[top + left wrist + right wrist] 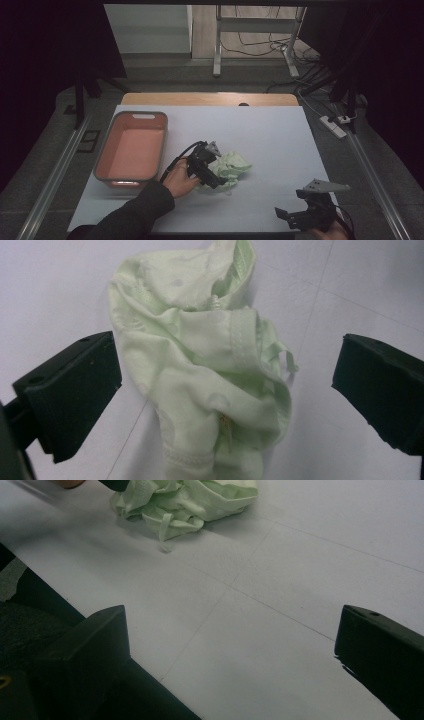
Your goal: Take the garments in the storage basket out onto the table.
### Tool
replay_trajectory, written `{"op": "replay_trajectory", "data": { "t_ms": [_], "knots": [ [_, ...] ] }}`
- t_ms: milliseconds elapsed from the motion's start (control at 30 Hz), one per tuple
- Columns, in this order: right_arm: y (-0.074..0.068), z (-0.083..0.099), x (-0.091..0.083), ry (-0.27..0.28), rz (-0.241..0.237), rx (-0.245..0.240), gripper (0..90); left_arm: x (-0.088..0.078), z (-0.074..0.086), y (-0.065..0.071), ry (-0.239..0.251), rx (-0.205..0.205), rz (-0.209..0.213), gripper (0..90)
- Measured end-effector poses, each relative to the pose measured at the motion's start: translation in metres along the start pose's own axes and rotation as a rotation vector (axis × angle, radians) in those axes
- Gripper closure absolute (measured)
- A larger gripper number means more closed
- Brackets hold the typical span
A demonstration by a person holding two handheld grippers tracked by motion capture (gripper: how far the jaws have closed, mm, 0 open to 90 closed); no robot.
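Observation:
A crumpled pale green cloth [232,167] lies on the white table [270,135] near its middle. My left gripper [212,175] hangs over the cloth's left side, held by a hand in a dark sleeve. In the left gripper view the cloth [200,355] lies between the two black jaws of the left gripper [225,372], which stand wide apart and do not touch it. My right gripper [295,217] rests low at the table's front right, open. In the right gripper view the right gripper [232,630] has bare table between its jaws, and the cloth [185,500] lies farther off at the top.
A pink basin with a grey rim [107,165] stands at the table's left, with nothing in it. Beyond the far edge are a metal frame's legs [217,50] and loose cables on the floor. A power strip [332,126] lies on the floor to the right.

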State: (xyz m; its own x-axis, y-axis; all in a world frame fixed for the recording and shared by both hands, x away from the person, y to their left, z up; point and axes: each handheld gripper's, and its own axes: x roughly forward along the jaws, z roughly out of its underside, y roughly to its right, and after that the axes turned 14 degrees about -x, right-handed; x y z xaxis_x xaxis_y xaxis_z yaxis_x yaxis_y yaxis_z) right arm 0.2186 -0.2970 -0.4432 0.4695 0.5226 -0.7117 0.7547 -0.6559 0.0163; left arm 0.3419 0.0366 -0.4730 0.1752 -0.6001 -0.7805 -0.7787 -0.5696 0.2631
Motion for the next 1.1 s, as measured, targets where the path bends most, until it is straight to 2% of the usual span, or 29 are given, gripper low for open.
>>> {"op": "replay_trajectory", "data": {
  "t_ms": [100, 200, 233, 400, 833, 1100],
  "knots": [
    [0.000, 0.000, 0.000, 0.003, -0.001, -0.001, 1.3, -0.004, 0.001, -0.002, 0.003, -0.009, 0.023, 0.0],
    [0.000, 0.000, 0.000, 0.004, 0.000, 0.000, 1.3, -0.005, 0.003, -0.005, 0.005, -0.033, 0.098, 0.0],
    [0.000, 0.000, 0.000, 0.003, 0.000, -0.001, 1.2, -0.005, 0.004, -0.005, 0.001, -0.034, 0.102, 0.0],
    [0.000, 0.000, -0.001, 0.007, 0.003, 0.001, 1.2, -0.009, 0.007, -0.005, 0.005, -0.027, 0.078, 0.0],
    [0.000, 0.000, -0.001, 0.010, 0.008, 0.003, 1.2, -0.032, 0.017, -0.005, 0.042, -0.040, 0.072, 0.0],
    [-0.001, 0.000, -0.001, 0.009, 0.009, 0.000, 1.2, -0.042, 0.021, -0.002, 0.062, -0.041, 0.043, 0.0]
  ]
}}
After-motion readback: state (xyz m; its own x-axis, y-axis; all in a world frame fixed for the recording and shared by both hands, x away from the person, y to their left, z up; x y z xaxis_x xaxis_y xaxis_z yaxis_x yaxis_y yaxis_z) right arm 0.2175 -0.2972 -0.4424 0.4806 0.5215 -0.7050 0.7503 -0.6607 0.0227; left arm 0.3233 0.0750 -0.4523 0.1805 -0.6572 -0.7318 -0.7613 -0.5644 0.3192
